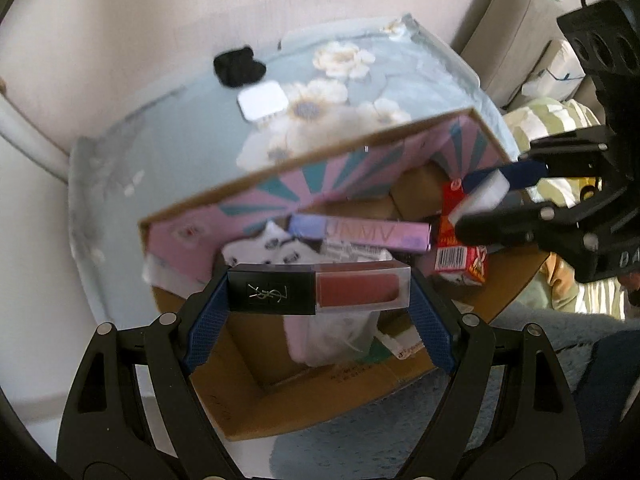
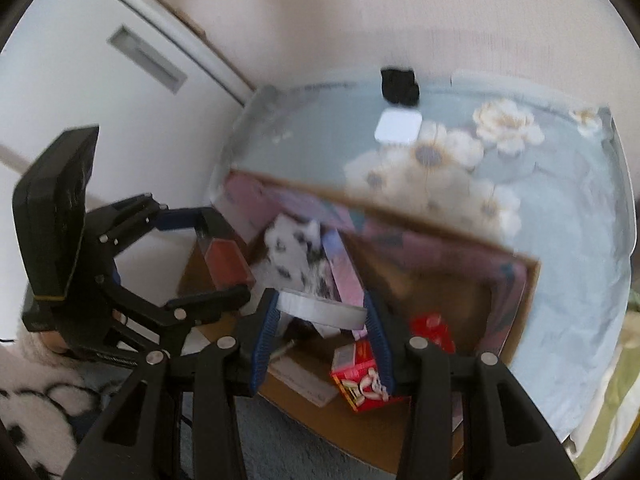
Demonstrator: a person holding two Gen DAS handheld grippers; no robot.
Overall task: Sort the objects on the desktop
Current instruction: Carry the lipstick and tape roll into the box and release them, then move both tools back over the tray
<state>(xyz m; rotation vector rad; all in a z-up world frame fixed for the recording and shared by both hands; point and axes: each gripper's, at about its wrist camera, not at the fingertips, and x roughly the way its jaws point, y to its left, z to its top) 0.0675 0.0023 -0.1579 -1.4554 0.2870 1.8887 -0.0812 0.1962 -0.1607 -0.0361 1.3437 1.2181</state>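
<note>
A YSL liquid lipstick (image 1: 319, 288) is sitting crosswise between the blue pads of the left gripper (image 1: 319, 292), which is clamping it by its ends above the open cardboard box (image 1: 280, 168). The right gripper (image 2: 322, 312) is likewise pinching a flat white case (image 2: 322, 309) over the same box, where a red carton (image 2: 366, 384), a lilac tube box (image 1: 360, 233) and patterned socks (image 1: 276, 244) are already lying. Both appear to be mid-deposit; next, each needs lowering and opening. A white pad (image 1: 262, 101) and a black item (image 1: 239, 67) are waiting on the floral table (image 1: 120, 148).
</note>
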